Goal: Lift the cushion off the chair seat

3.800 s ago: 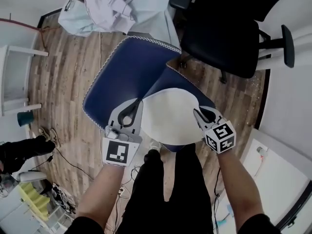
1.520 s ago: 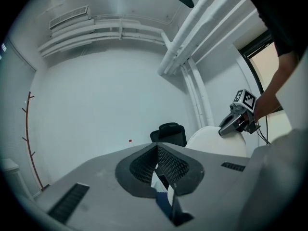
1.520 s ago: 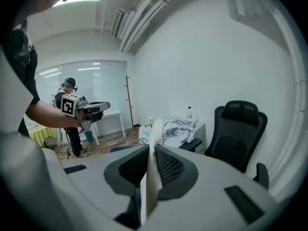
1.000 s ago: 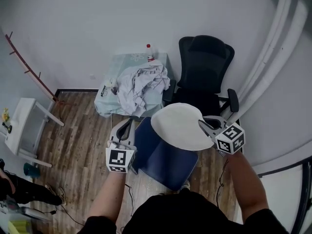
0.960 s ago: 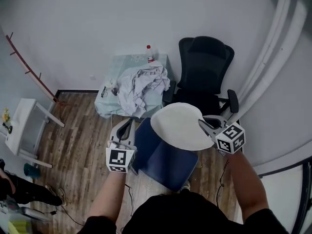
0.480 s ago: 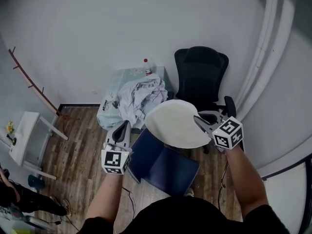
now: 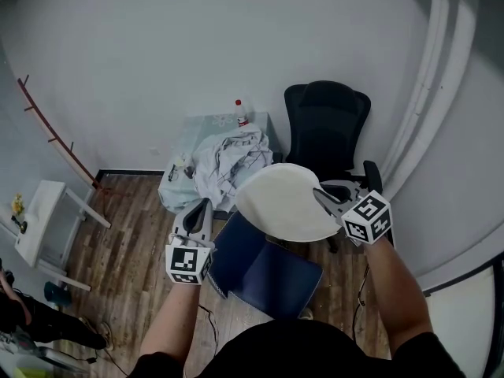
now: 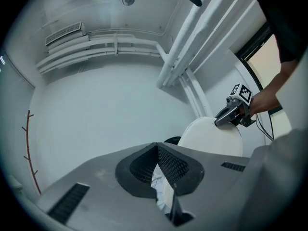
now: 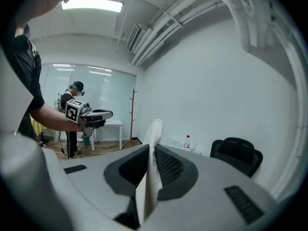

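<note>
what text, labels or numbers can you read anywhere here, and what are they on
No readable words or numbers in any view.
left marker cube: black-and-white square patterns only, no letters or digits.
right marker cube: the same, patterns only.
red-capped bottle: any label is too small to read.

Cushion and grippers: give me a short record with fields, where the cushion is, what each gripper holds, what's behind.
cushion: white, round, held up over the blue chair seat
right gripper: jaws shut on the cushion's edge
left gripper: jaws together, nothing between them
behind: black office chair, table with heaped clothes
</note>
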`<state>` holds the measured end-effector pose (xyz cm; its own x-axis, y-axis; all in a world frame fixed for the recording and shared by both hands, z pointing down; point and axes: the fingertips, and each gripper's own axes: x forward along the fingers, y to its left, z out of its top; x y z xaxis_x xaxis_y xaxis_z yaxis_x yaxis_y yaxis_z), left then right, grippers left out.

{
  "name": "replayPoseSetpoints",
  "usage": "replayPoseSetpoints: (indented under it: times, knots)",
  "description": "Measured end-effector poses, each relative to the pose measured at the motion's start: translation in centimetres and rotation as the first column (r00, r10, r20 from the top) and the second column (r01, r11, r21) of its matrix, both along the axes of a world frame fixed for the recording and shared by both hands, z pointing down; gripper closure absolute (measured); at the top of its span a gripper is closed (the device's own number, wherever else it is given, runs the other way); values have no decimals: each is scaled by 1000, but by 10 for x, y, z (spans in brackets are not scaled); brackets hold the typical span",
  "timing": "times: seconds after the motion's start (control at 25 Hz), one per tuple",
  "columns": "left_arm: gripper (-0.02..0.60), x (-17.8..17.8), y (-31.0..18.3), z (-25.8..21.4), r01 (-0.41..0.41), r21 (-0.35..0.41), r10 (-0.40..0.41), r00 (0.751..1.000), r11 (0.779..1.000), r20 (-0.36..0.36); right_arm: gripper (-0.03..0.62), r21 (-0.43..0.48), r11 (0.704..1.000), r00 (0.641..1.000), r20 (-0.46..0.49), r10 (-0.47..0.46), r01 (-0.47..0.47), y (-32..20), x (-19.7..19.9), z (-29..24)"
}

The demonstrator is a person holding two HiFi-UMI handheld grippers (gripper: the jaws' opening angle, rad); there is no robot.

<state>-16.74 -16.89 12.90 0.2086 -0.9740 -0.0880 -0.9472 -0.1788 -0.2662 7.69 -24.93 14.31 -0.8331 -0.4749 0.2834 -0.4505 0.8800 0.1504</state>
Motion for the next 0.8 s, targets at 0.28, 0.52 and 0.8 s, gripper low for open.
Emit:
replayPoseSetpoints:
  times: [0.28, 0.52, 0.8]
  knots:
    - [577, -3, 1, 1, 5, 1, -5, 1000, 1000, -16, 549, 5, 1000, 999, 30, 20, -20, -1, 3, -7]
    - [577, -3, 1, 0, 5, 8, -5, 1000, 1000, -18, 549, 1, 999, 998, 48, 33, -33, -2, 5, -6]
    - [577, 1, -8, -5, -3, 11, 3, 1000, 1000, -14, 549, 4, 999, 998, 61, 34, -35, -11, 4, -10]
